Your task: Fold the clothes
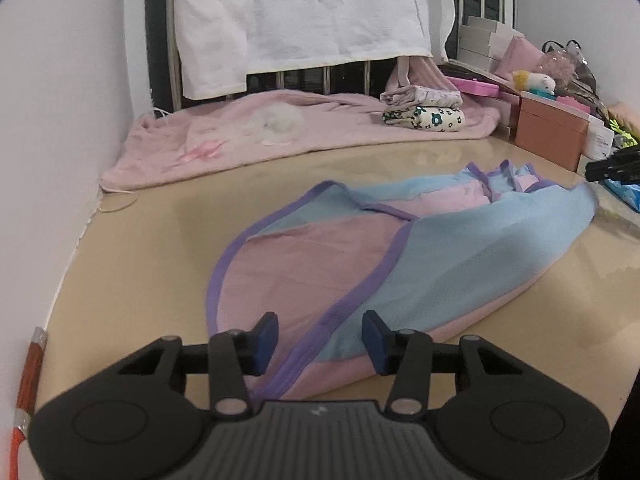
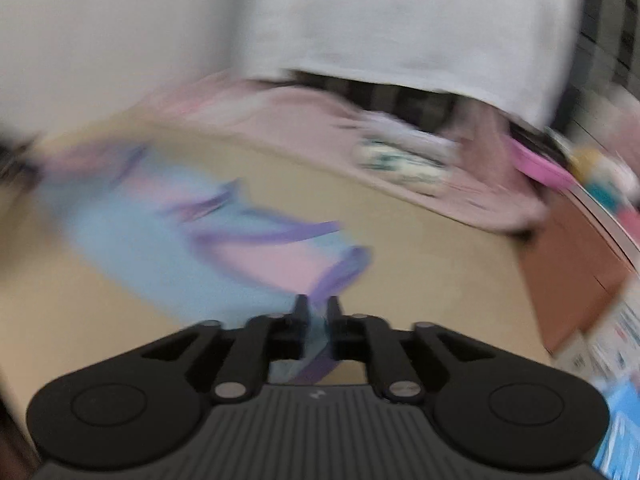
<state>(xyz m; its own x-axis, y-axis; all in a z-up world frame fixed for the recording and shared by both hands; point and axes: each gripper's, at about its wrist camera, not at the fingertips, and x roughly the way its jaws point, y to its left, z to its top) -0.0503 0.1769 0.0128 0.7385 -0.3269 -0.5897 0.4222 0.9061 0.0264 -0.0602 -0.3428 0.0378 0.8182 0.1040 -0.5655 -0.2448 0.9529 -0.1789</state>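
A pink and light-blue garment [image 1: 400, 264] with purple trim lies spread on the beige table [image 1: 160, 240]. My left gripper [image 1: 320, 336] is open just above its near end. The blue pads [image 1: 266, 340] stand apart on either side of the purple hem without pressing it. The right wrist view is smeared by motion. There the same garment [image 2: 168, 248] stretches away to the left, and my right gripper [image 2: 318, 308] has its fingers nearly together with a blue and purple fold of the fabric pinched between them.
A pink blanket [image 1: 240, 136] lies at the table's back with folded clothes [image 1: 424, 108] stacked on it. Boxes [image 1: 548, 136] and toys crowd the right side. A white cloth [image 1: 300, 20] hangs over a railing behind. A wall [image 1: 60, 120] bounds the left.
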